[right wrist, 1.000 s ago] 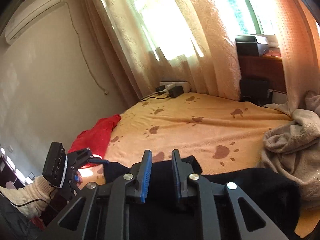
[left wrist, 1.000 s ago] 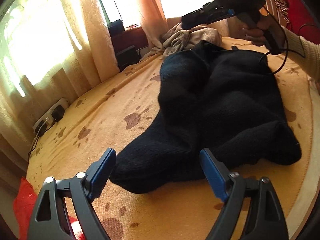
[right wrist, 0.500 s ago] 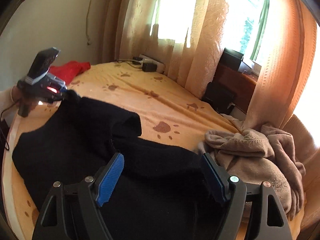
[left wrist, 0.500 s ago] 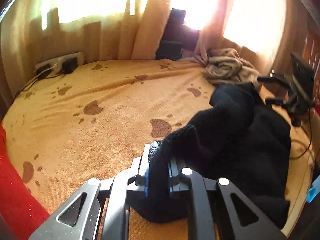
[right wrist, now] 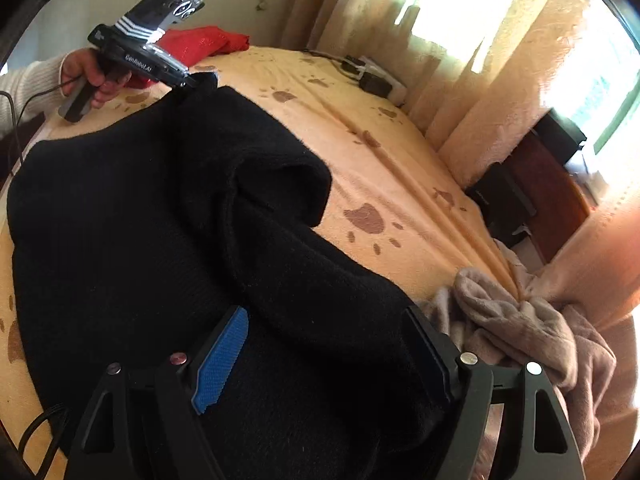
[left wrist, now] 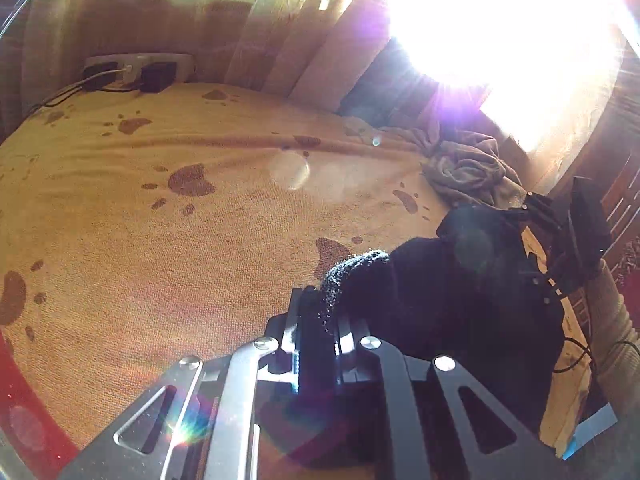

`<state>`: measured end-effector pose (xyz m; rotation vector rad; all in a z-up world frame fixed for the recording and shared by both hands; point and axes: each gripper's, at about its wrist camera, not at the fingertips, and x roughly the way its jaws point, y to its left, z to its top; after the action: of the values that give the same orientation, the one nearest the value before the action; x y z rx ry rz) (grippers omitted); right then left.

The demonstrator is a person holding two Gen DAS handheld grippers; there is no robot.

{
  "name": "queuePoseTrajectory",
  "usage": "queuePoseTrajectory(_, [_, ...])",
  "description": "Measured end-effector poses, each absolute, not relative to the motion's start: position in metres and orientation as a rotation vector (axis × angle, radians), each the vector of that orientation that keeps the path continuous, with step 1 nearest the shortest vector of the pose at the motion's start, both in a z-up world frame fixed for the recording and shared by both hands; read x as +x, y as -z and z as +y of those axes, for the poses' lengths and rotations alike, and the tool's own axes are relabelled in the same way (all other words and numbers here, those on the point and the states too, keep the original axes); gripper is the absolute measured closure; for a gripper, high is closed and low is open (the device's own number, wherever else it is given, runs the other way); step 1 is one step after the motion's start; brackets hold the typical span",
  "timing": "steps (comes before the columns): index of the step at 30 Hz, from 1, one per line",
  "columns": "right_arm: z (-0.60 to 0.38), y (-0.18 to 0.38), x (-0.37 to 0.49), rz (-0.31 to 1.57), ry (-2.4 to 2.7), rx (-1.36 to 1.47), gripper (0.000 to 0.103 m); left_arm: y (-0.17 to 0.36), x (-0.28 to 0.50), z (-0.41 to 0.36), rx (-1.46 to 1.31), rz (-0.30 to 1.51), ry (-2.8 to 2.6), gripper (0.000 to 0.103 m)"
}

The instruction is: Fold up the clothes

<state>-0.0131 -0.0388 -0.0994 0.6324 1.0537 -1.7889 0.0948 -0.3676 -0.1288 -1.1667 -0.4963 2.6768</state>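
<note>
Black sweater (right wrist: pixel 152 208) lies rumpled across the paw-print bed (left wrist: pixel 160 220), and a second ago both your tools were the other way round. Now your left hand-held gripper (left wrist: pixel 320 320) has clamped shut on a knit edge at 6 o'clock, pulling it up and out. Over at 3 o'clock, your right hand-held gripper (right wrist: pixel 320 344) has let go and hangs wide open over the far shoulder, the beige garment (right wrist: pixel 520 320) beside it. Looks like you're spreading it flat before folding.
</note>
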Motion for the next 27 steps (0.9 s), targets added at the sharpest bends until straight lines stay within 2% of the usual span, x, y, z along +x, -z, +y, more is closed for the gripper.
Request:
queuePoseTrajectory(2, [-0.05,0.11,-0.024,1.041,1.783,0.679,0.022,0.129,0.096,-0.369,-1.162,-0.533,-2.668,0.09])
queuePoseTrajectory(5, [-0.057,0.107,-0.043,0.873,1.838,0.778,0.022,0.128,0.098,-0.372,-1.146,-0.586,-2.663,0.09])
queuePoseTrajectory(7, [-0.056,0.103,-0.052,0.789,1.905,0.821,0.042,0.127,0.1,-0.372,-1.131,-0.617,-2.666,0.09])
queuePoseTrajectory(8, [-0.055,0.102,-0.056,0.746,1.938,0.842,0.08,0.127,0.101,-0.373,-1.123,-0.632,-2.667,0.09])
queuePoseTrajectory(9, [-0.054,0.1,-0.06,0.703,1.969,0.863,0.09,0.126,0.102,-0.373,-1.115,-0.647,-2.668,0.09])
queuePoseTrajectory(13, [-0.025,0.068,-0.056,0.467,2.167,0.773,0.09,0.121,0.107,-0.376,-1.053,-0.736,-2.676,0.091])
queuePoseTrajectory(17, [0.006,0.02,-0.025,0.309,2.4,0.545,0.09,0.096,0.115,-0.367,-0.906,-0.756,-2.704,0.092])
queuePoseTrajectory(21, [0.024,-0.026,0.025,0.296,2.606,0.247,0.09,0.053,0.121,-0.343,-0.733,-0.695,-2.699,0.092])
queuePoseTrajectory(27, [0.035,-0.084,0.102,0.399,2.774,-0.126,0.09,-0.013,0.134,-0.321,-0.485,-0.628,-2.686,0.092])
